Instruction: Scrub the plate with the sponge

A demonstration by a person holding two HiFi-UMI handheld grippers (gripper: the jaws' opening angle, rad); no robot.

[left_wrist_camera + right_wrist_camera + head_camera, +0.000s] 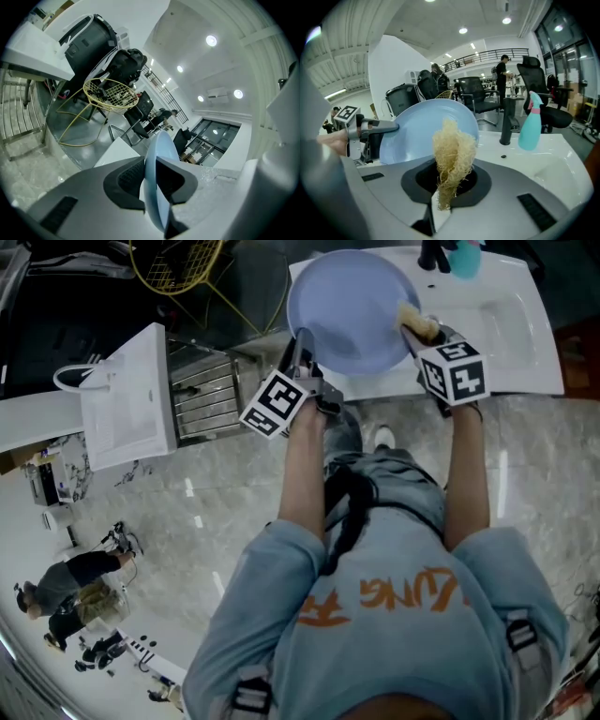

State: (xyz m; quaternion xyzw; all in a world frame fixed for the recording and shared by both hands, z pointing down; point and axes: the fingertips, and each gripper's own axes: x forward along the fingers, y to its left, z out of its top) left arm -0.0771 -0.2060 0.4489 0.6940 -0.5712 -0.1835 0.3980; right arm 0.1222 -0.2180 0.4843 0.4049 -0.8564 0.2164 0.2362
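Note:
A pale blue plate point(352, 307) is held up over the white sink counter point(525, 343). My left gripper point(302, 357) is shut on the plate's near-left rim; in the left gripper view the plate point(157, 178) stands edge-on between the dark pads. My right gripper point(418, 331) is shut on a straw-coloured fibrous sponge point(417, 322), which sits at the plate's right edge. In the right gripper view the sponge point(452, 157) rises from between the jaws, with the plate point(417, 136) just behind it and to the left.
A teal spray bottle point(530, 124) and a black faucet point(506, 122) stand on the counter behind the sink basin point(555, 176). A metal rack point(206, 395) and a white cabinet point(127, 399) lie to the left. People point(75, 582) stand on the floor at lower left.

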